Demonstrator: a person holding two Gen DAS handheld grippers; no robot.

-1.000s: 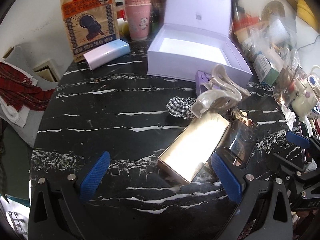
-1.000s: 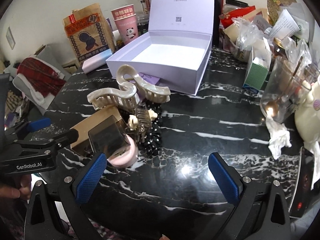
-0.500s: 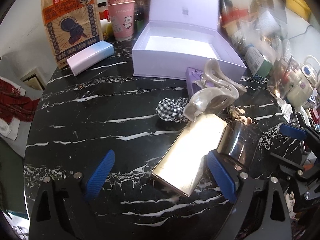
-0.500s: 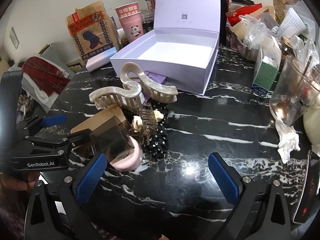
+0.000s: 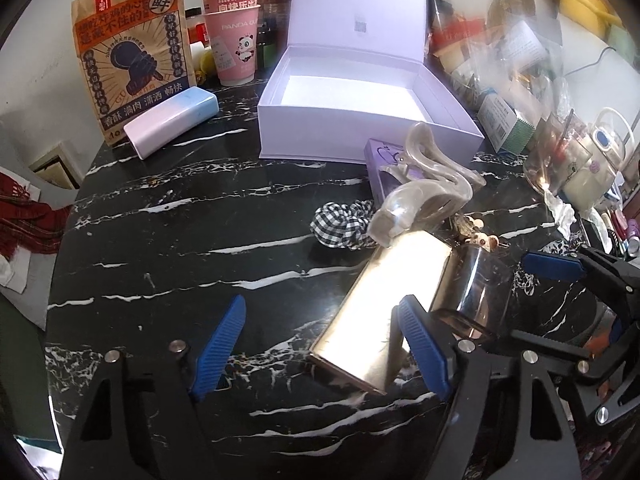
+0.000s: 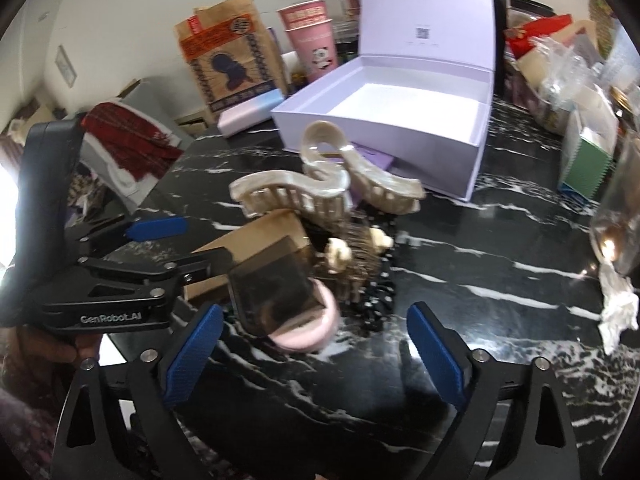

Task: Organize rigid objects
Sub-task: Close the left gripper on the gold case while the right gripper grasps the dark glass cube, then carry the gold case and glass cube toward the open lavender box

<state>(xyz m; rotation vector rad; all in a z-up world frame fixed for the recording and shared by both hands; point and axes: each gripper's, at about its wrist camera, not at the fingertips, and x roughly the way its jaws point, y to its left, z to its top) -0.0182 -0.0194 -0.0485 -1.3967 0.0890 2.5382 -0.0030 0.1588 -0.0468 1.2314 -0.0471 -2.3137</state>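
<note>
Both grippers, left gripper (image 5: 320, 348) and right gripper (image 6: 314, 350), hang unclenched with jaws just closing, nothing pinched between them. Below lies a black white-veined marble counter (image 5: 180, 248), with an open lilac box (image 5: 360, 116) at its cluttered back edge.

"GenRobot.AI" is printed on the left hand-held gripper (image 6: 160, 248), and "PANDA" on the pink cup (image 5: 236, 46).

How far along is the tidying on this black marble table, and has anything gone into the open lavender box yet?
Done: nothing visible; the open lavender box is empty. In hand: nothing; the left gripper, jaws just closing, straddles one edge of the flat gold case, not yet pinched. The right gripper, also closing, is open and holds nothing. Left: the gold case, pearly claw hair clips and smoky square-lidded pink jar.
</note>
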